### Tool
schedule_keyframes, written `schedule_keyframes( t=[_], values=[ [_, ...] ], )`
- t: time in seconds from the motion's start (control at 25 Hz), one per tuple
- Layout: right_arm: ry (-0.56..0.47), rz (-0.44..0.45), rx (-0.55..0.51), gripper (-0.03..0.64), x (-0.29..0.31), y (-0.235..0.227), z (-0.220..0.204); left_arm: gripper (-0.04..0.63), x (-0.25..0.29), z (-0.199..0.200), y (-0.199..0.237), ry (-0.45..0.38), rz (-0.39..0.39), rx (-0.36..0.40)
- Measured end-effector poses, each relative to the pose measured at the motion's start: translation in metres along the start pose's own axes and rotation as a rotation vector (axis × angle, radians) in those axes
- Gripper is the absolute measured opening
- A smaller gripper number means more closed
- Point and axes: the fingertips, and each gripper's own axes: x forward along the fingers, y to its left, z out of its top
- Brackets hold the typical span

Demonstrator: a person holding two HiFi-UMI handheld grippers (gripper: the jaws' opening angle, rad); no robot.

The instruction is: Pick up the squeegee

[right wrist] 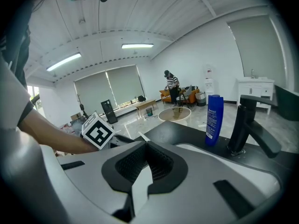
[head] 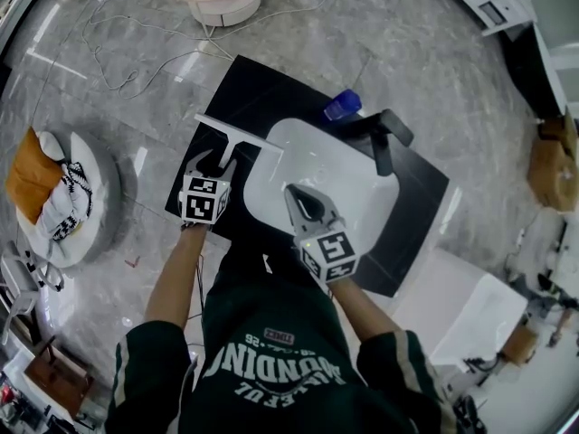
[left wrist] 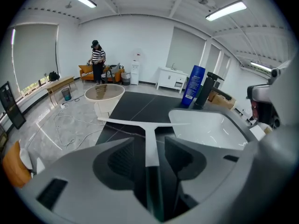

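Step in hand: reaching in for the grasp; squeegee not yet lifted, judged from its flat lie on the counter.
Squeegee: white T-shape on the black counter, at 9–10 o'clock of the white sink basin. One blade end touches or overlaps the basin rim. The handle runs back toward the person.
Left gripper: jaws apart, straddling the handle. Its own view shows a gap on each side of the handle, so there is no clamp yet.
Right gripper: jaws together with nothing between them, held over the basin at its 6 o'clock side.
Next move (judgement): shut the left jaws squarely on the handle, then lift straight up so the blade clears the rim without tipping.
Other items: blue bottle at 12 o'clock of the basin; black faucet at 1–2 o'clock.
Writing: bottle label too small to read. The dark green shirt has upside-down print, only "26" legible. Marker cubes show patterns, no words.
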Motion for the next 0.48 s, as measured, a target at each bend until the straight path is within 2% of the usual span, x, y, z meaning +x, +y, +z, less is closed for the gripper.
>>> schedule_keyframes(
  t=[0.28, 0.4, 0.48],
  values=[
    [0.014, -0.031, 0.032, 0.003, 0.0, -0.005, -0.008, 0.187, 0.016, -0.02, 0.0, 0.116, 0.001, 0.049],
    [0.019, -0.038, 0.031, 0.003, -0.001, -0.008, -0.012, 0.186, 0.02, -0.025, 0.0, 0.136, 0.006, 0.054],
    [0.018, -0.043, 0.029, 0.003, -0.002, -0.01, -0.013, 0.156, 0.023, -0.026, 0.001, 0.131, 0.014, 0.062]
  ],
)
